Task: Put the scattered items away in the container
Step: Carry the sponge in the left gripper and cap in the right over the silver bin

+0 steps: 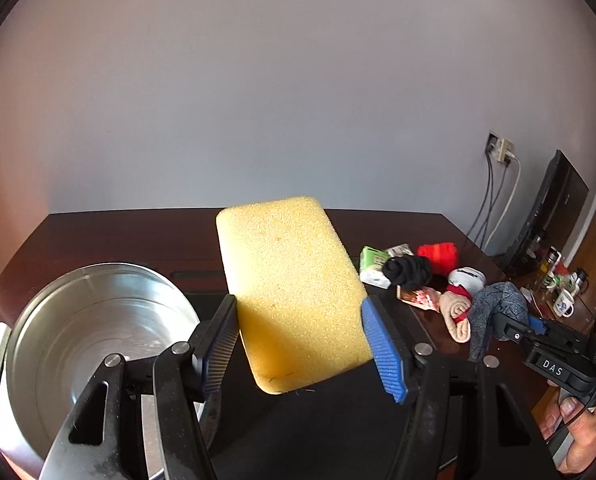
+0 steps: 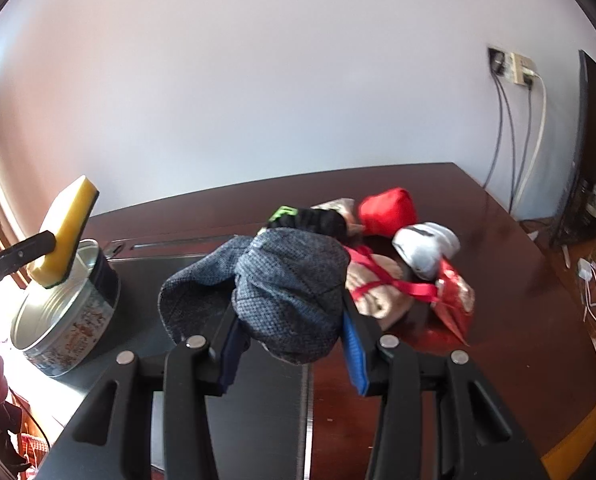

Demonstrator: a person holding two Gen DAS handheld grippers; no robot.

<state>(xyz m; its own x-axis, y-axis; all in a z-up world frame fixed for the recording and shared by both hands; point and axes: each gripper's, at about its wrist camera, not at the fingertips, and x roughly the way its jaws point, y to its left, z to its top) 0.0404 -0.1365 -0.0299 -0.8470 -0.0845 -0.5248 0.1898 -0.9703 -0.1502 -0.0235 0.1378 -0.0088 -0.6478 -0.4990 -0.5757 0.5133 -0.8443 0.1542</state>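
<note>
Tin [image 2: 64, 312]: round metal container, open, apparently empty, standing at the left end of the tabletop [image 2: 498, 280].
Sponge [image 1: 294, 296]: yellow, dark backing; pinched by the fingers of the left gripper [image 1: 298, 344], held in the air just beside and above the tin.
Grey sock [image 2: 286, 292]: bunched cloth, clamped in the right gripper [image 2: 294, 340], lifted clear of the pile.
Pile: red bundle [image 2: 386, 210], black sock [image 1: 408, 272], white roll [image 2: 426, 246], beige roll [image 1: 454, 314], green packet [image 1: 372, 264]; well apart from the tin.
Step, judged: carrying to the container. Next: bring the sponge over the rim, spread the fingers, then the sock.
</note>
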